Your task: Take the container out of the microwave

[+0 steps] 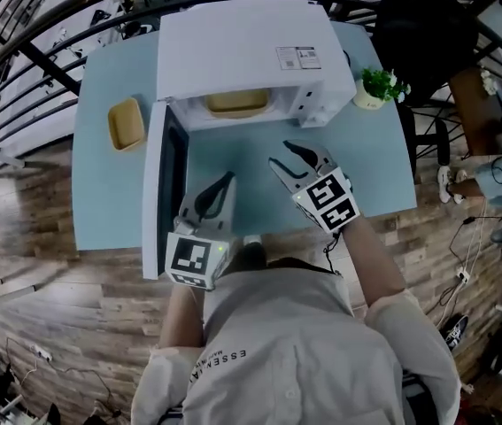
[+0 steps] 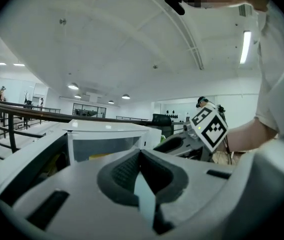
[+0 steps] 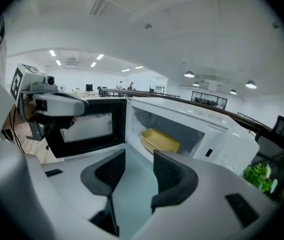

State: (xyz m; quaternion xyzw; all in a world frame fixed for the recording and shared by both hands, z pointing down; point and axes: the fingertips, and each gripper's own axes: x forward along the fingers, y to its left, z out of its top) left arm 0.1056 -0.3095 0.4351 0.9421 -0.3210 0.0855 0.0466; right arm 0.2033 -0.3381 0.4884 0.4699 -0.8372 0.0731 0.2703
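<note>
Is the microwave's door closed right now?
No, the microwave door stands swung wide open, and a yellow container shows inside.

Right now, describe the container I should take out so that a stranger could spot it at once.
Find the white microwave on the light blue table, its door swung open. Inside its cavity sits a shallow yellow container. A similar yellow tray lies out on the table to the left; yours is the one inside.

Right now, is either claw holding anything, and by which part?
Nothing: left gripper shut and empty, right gripper open and empty; container sits in microwave.
</note>
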